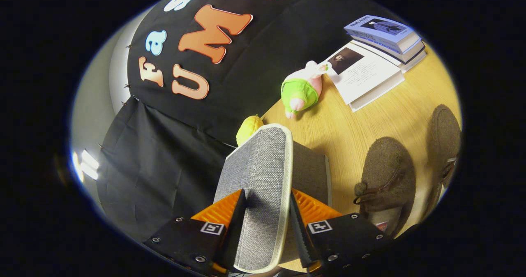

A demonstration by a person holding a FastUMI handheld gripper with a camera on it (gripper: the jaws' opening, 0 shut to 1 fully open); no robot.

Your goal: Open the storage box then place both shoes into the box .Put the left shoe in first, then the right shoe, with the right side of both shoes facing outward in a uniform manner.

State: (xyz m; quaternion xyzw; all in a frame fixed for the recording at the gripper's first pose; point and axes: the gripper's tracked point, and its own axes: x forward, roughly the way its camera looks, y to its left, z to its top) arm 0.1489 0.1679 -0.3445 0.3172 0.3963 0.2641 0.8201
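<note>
The setting is a staged recording booth arranged as a household scene. A black cloth wall (246, 84) is hanging behind a light wood-grain worktop (349, 133). Domestic props are lying on the worktop: a stack of books (382, 47), a plush toy (302, 90), a yellow toy (248, 128), a pair of brown shoes (386, 174) and a grey fabric storage box (263, 178).

Two brown shoes, one (386, 174) beside the other (446, 135), at right; two soft toys, pink-green (303, 88) and yellow (249, 129); one grey storage box (263, 186); several stacked books (380, 53), exact number unclear.
</note>
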